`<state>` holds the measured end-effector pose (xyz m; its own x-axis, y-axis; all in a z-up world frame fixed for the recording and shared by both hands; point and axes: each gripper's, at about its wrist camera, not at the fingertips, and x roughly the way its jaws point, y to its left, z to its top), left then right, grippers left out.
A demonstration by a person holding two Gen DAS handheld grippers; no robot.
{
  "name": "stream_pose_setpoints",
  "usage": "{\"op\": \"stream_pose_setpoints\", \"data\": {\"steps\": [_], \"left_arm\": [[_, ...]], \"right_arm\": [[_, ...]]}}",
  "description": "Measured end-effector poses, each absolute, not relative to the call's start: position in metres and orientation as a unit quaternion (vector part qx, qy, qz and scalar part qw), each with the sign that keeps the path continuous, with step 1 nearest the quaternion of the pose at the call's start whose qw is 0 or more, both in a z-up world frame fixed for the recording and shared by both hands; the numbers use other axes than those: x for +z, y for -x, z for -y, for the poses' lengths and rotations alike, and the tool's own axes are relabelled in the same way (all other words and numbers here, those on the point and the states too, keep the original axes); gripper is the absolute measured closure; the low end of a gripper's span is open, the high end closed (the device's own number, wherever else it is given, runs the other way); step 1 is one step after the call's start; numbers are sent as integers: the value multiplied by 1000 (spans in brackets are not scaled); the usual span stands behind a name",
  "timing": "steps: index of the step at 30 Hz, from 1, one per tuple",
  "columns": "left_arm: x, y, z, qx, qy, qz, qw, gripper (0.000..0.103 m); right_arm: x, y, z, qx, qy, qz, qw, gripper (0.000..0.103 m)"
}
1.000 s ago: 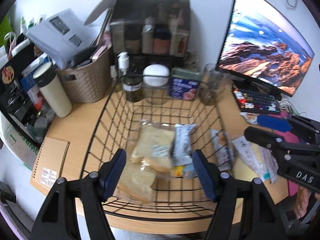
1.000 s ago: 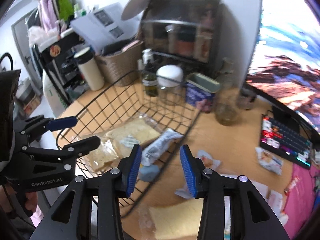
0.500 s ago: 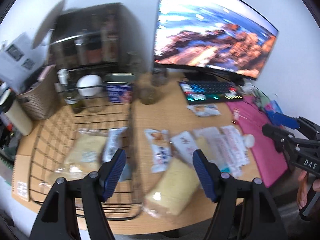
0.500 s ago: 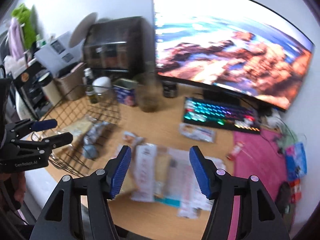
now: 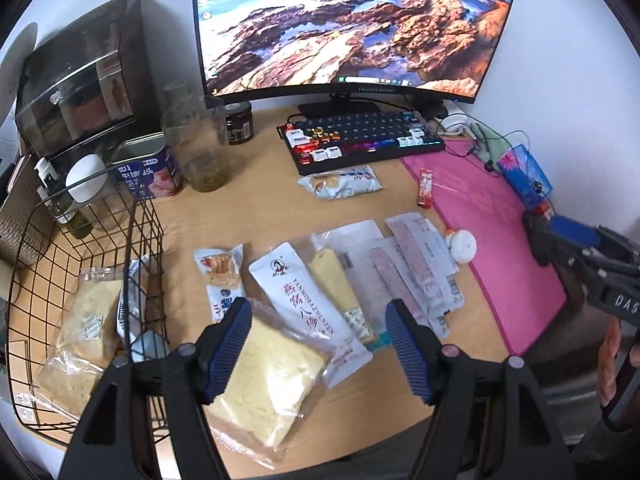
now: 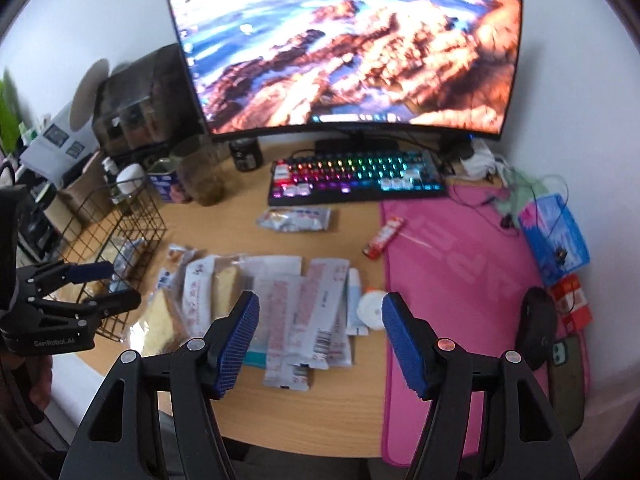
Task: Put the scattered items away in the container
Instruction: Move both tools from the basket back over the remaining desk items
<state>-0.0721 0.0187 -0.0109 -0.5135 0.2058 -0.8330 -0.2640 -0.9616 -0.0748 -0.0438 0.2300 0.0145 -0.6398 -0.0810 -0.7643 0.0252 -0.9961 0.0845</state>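
Observation:
A black wire basket (image 5: 144, 240) (image 6: 120, 224) at the desk's left holds bagged bread (image 5: 86, 320) and a snack pack. Scattered packets lie in the desk's middle: a bread bag (image 5: 264, 376), a white pouch with red print (image 5: 308, 312), a small snack pack (image 5: 222, 276), several flat sachets (image 5: 416, 268) (image 6: 304, 312), a white round item (image 5: 464, 245) (image 6: 372, 309), a snack bag (image 5: 340, 182) (image 6: 294, 218) near the keyboard and a red stick (image 5: 425, 187) (image 6: 384, 237). My left gripper (image 5: 318, 352) is open over the bread bag. My right gripper (image 6: 320, 344) is open above the sachets.
Monitor (image 5: 352, 28), RGB keyboard (image 5: 364, 140) and pink mat (image 5: 492, 232) at the right. A tin (image 5: 150, 170), glass jar (image 5: 198, 144), dark organiser (image 5: 84, 76) and woven bin stand behind the basket. Mouse (image 6: 534, 328), phone and blue box (image 6: 554, 232) lie at the far right.
Both grippers have swung right, from over the basket to over the scattered packets in the desk's middle. Both stay open and empty.

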Motion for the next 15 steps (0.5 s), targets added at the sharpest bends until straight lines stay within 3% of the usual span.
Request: {"op": "stream_pose_setpoints", "data": {"steps": [15], "left_arm": [[-66,112,-36,841,527,-65,98,29]], "right_arm": [[-60,81,-259,-871,-487,62,29,38]]}}
